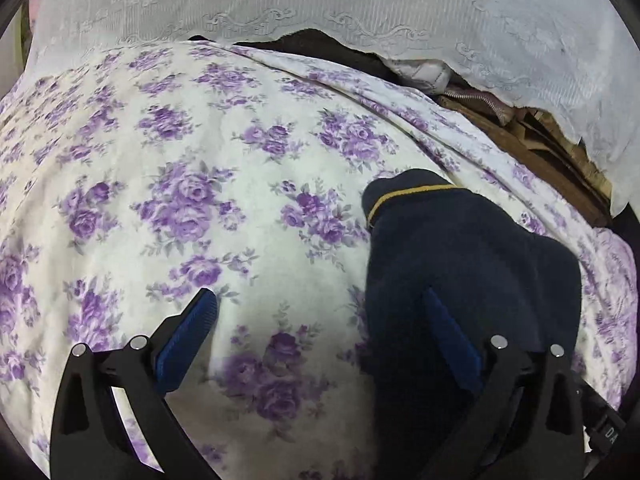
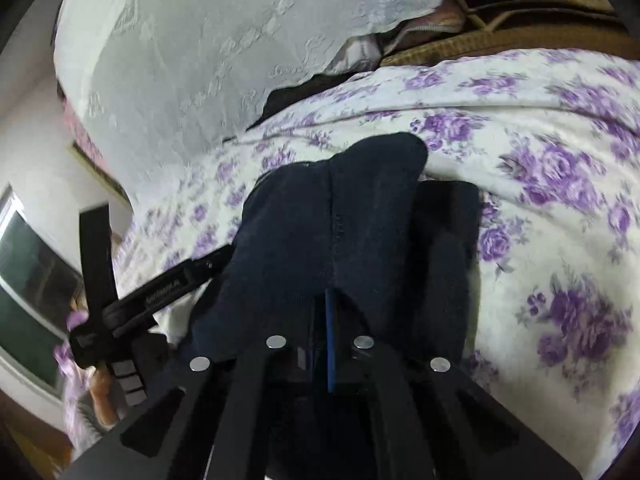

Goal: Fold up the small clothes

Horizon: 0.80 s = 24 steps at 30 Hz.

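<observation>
A small dark navy garment (image 1: 460, 256) with a thin yellow stripe lies on a white bedsheet with purple flowers (image 1: 180, 200). My left gripper (image 1: 320, 300) is open over the sheet; its right finger (image 1: 452, 336) rests on the garment's left edge and its left finger (image 1: 188, 332) is over bare sheet. In the right wrist view my right gripper (image 2: 330, 312) is shut on the navy garment (image 2: 332, 208), which drapes forward from the closed fingers over the flowered sheet (image 2: 560, 200). The left gripper's body (image 2: 160, 292) shows at the left of that view.
A white lace cloth (image 1: 360, 12) covers the far side of the bed. Under its edge are brown woven things (image 1: 540, 136) and a quilted item. In the right wrist view a window (image 2: 28, 280) and wall are at the left.
</observation>
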Available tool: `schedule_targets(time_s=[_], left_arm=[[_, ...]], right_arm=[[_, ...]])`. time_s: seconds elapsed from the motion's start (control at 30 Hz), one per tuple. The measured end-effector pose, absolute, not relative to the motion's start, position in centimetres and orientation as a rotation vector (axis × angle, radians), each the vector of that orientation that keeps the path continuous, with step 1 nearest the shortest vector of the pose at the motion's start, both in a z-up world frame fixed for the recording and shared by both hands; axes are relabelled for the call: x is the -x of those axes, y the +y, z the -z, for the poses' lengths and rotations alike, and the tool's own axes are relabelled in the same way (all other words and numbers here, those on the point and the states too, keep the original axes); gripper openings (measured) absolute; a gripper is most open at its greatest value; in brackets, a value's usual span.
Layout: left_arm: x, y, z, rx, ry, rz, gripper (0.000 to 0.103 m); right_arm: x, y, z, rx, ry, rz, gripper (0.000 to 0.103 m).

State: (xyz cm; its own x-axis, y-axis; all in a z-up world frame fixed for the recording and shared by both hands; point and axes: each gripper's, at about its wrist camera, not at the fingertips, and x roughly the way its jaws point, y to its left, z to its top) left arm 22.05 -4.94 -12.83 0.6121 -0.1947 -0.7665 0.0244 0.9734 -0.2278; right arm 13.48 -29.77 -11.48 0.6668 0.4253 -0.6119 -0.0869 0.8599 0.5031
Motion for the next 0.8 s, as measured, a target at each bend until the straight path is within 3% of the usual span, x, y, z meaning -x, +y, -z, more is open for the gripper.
schedule_targets(time_s=[0.2, 0.33, 0.53, 0.57, 0.63, 0.67, 0.7, 0.8], left_arm=[[-18.0, -2.3, 10.5, 0.275, 0.817, 0.231, 0.098], [-17.2, -4.6, 12.7, 0.14, 0.868, 0.229, 0.099], [-16.2, -4.1, 11.9, 0.157, 0.839, 0.223, 0.098], [-15.7, -3.9, 11.6, 0.178, 0.838, 0.244, 0.098], [-14.7, -3.4, 11.1, 0.239, 0.844, 0.324, 0.098], [-14.2, -3.3, 10.9, 0.261, 0.845, 0.36, 0.098], [-13.9, -3.3, 10.7, 0.277, 0.847, 0.392, 0.098], [-13.7, -3.6, 10.7, 0.339, 0.871, 0.485, 0.098]], right_arm=[[-9.1, -24.7, 7.1, -0.27, 0.673, -0.431, 0.017], [-9.1, -20.7, 9.8, -0.124, 0.813, -0.441, 0.024], [-9.6, -23.8, 11.1, -0.322, 0.831, -0.48, 0.024], [-9.2, -24.3, 10.6, -0.33, 0.817, -0.469, 0.028], [-8.4, -25.7, 9.1, -0.342, 0.765, -0.45, 0.048], [-7.8, -26.7, 8.3, -0.353, 0.733, -0.437, 0.065], [-7.8, -27.9, 7.8, -0.369, 0.702, -0.418, 0.071], [-7.7, -32.4, 7.4, -0.491, 0.67, -0.366, 0.073]])
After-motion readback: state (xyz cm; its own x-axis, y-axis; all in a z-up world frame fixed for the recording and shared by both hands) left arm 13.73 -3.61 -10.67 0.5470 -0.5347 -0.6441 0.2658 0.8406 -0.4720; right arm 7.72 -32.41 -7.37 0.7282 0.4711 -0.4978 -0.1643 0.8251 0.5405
